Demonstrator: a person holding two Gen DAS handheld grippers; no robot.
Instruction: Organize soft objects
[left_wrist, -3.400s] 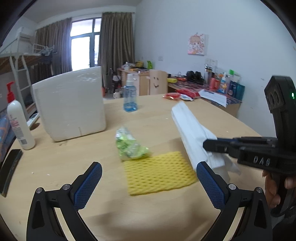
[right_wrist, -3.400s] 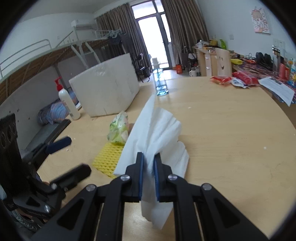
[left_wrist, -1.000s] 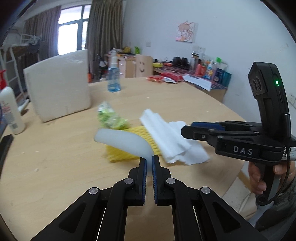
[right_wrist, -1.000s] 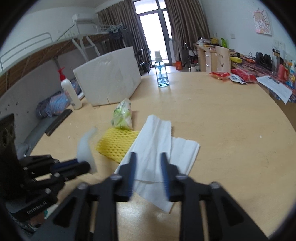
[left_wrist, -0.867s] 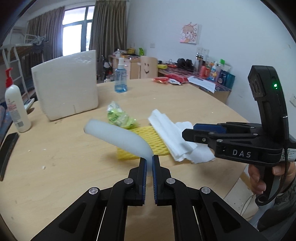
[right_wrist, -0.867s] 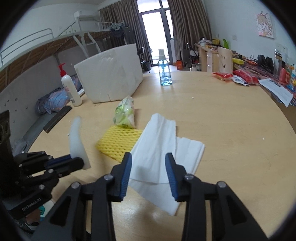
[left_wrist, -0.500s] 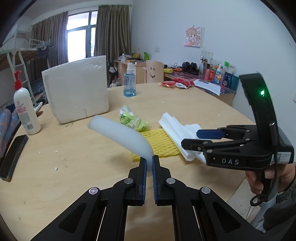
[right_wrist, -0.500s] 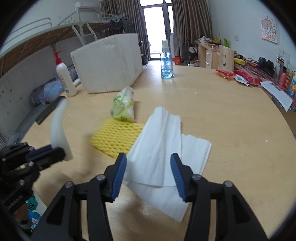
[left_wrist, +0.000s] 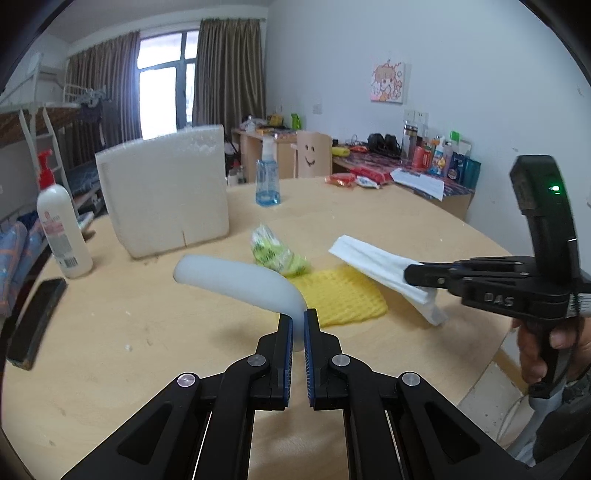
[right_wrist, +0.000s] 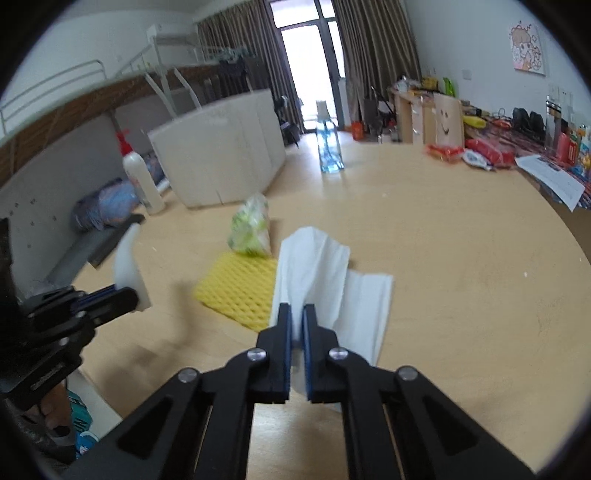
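Note:
My left gripper (left_wrist: 298, 319) is shut on a white foam sheet (left_wrist: 240, 282) and holds it curved above the table; the sheet also shows in the right wrist view (right_wrist: 127, 267). My right gripper (right_wrist: 296, 315) is shut on the white paper towel (right_wrist: 314, 266), lifting one edge while the rest drapes on the table; from the left wrist view the towel (left_wrist: 373, 260) hangs from the right gripper (left_wrist: 410, 275). A yellow foam net (left_wrist: 338, 295) and a green-and-white plastic bag (left_wrist: 275, 253) lie on the table between the grippers.
A big white foam block (left_wrist: 166, 195) stands at the back left. A lotion pump bottle (left_wrist: 61, 229), a black phone (left_wrist: 35, 321) and a blue spray bottle (left_wrist: 267, 181) are on the round wooden table (left_wrist: 147, 332). Its edge runs close on the right.
My right gripper has closed on the paper towel and lifted its edge. My left gripper has kept the foam sheet and drawn back a little from the yellow net.

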